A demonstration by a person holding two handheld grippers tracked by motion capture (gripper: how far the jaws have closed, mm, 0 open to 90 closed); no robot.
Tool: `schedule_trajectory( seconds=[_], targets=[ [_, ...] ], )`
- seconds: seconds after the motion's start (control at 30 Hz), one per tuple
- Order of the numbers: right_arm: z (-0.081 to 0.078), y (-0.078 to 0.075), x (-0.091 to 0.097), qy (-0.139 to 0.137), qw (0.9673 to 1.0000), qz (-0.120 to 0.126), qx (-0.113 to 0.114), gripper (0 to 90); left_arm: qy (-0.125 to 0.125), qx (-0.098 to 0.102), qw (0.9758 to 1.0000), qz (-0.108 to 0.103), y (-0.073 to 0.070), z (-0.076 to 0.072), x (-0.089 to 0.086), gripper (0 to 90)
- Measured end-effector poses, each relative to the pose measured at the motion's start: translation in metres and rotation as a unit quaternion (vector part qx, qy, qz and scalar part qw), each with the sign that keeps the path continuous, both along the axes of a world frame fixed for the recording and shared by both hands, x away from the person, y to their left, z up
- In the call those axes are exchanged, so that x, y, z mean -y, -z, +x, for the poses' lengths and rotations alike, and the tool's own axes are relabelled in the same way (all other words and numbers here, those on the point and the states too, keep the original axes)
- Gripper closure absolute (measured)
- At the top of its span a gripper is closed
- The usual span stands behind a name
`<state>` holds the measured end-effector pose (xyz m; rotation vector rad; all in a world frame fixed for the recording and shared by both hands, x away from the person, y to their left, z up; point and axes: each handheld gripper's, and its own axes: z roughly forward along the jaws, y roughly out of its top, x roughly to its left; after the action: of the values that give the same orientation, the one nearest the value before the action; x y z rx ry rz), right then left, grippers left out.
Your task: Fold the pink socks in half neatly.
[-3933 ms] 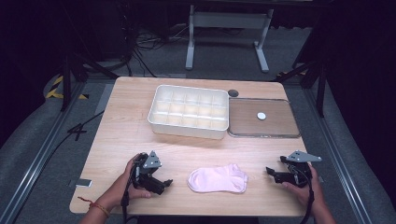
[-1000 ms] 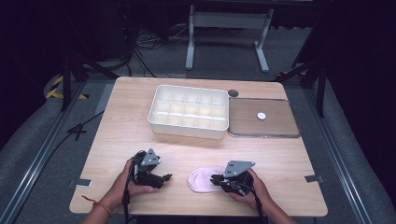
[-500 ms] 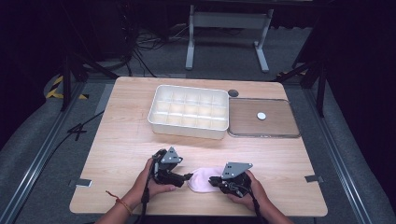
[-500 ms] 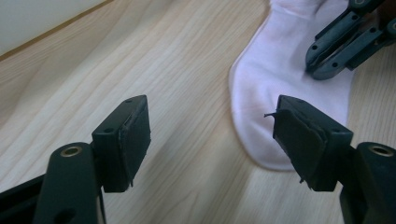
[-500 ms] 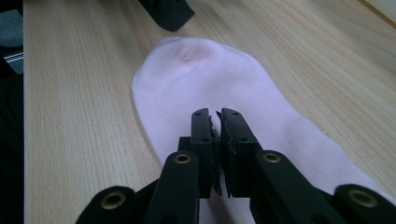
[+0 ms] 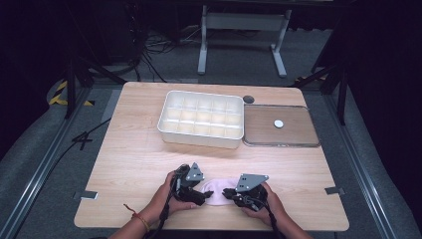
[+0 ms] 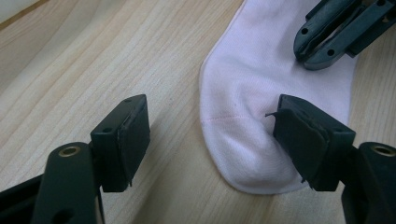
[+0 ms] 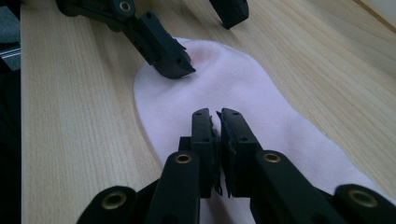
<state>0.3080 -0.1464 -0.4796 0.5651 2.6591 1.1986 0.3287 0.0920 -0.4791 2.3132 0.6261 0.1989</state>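
Item one, the pink sock (image 6: 215, 191): I see it lying flat on the wooden table (image 6: 134, 159), near the edge closest to me and well short of the white tray (image 6: 201, 119). It sits between my two hands.

Item two, my left gripper (image 7: 212, 135): its jaws stand apart, and they have just been closing a little. They straddle the rounded toe end of the sock, one pad (image 7: 123, 135) over bare wood just beside the sock, the other pad (image 7: 306, 135) down on the fabric. The pads do not pinch the cloth. In the high view this gripper (image 6: 201, 191) lies at the left end of the sock.

Item three, my right gripper (image 8: 217, 116): jaws drawn together, resting on the middle of the sock. Whether any cloth is caught between the pads I cannot tell. In the high view it (image 6: 229, 193) lies at the right end of the sock.

Item four, the white tray: divided into compartments, well beyond the sock toward the far side of the table.

Item five, a flat brown lid (image 6: 278, 137) with a small white knob (image 6: 278, 123): just right of the tray, equally far from the sock.
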Motion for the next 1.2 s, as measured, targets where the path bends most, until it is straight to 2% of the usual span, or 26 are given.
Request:
schedule_trajectory(
  seconds=[0.03, 0.07, 0.1, 0.23, 0.3, 0.4, 0.57, 0.63, 0.67, 0.73, 0.77, 0.87, 1.13, 1.2],
  targets=[
    [0.000, 0.000, 0.000, 0.000, 1.0000, -0.001, 0.001, 84.4, -0.001, -0.001, 1.0000, 0.003, -0.001, -0.001, 0.000, 29.1],
    [-0.001, 0.000, 0.000, 0.000, 1.0000, -0.002, 0.002, 84.4, 0.013, -0.002, 0.9999, 0.001, -0.002, -0.001, 0.000, 32.1],
    [-0.001, 0.000, -0.001, 0.001, 1.0000, -0.003, 0.004, 84.4, 0.018, -0.003, 0.9998, 0.000, -0.002, -0.002, 0.000, 39.0],
    [-0.004, -0.001, -0.003, 0.002, 0.9998, -0.012, 0.017, 84.5, 0.016, -0.009, 0.9998, 0.003, -0.004, 0.001, -0.002, 50.7],
    [-0.004, -0.001, -0.003, 0.004, 0.9999, -0.009, 0.012, 84.5, 0.014, -0.011, 0.9998, -0.001, -0.004, 0.002, -0.003, 55.8],
    [-0.003, -0.001, -0.004, 0.003, 0.9999, -0.011, 0.010, 84.5, 0.022, -0.015, 0.9996, 0.009, -0.006, 0.006, -0.003, 58.6],
    [0.001, -0.002, -0.006, 0.009, 0.9999, -0.011, 0.000, 84.6, 0.008, -0.022, 0.9997, -0.005, -0.005, 0.010, -0.006, 61.0],
    [0.003, -0.002, -0.006, 0.009, 0.9999, -0.007, -0.005, 84.7, 0.010, -0.021, 0.9997, 0.003, -0.006, 0.010, -0.006, 61.8],
    [0.003, -0.002, -0.006, 0.009, 0.9999, -0.009, -0.005, 84.7, 0.011, -0.029, 0.9995, -0.005, -0.005, 0.011, -0.006, 64.7],
    [0.004, -0.002, -0.007, 0.010, 0.9999, -0.010, -0.007, 84.8, 0.011, -0.031, 0.9994, -0.007, -0.005, 0.011, -0.005, 69.5],
    [0.005, -0.003, -0.008, 0.010, 0.9999, -0.012, -0.006, 84.8, 0.008, -0.042, 0.9990, -0.013, -0.005, 0.013, -0.004, 72.0],
    [0.006, -0.003, -0.008, 0.007, 0.9998, -0.017, -0.008, 84.8, 0.010, -0.047, 0.9986, -0.020, -0.005, 0.015, -0.001, 76.1],
    [0.004, -0.005, -0.008, 0.011, 0.9996, -0.025, 0.001, 83.6, 0.011, -0.043, 0.9989, -0.017, -0.005, 0.013, 0.000, 82.0],
    [0.002, -0.006, -0.006, 0.019, 0.9995, -0.022, 0.013, 83.9, 0.013, -0.039, 0.9991, -0.011, -0.006, 0.012, 0.000, 82.2]
  ],
)
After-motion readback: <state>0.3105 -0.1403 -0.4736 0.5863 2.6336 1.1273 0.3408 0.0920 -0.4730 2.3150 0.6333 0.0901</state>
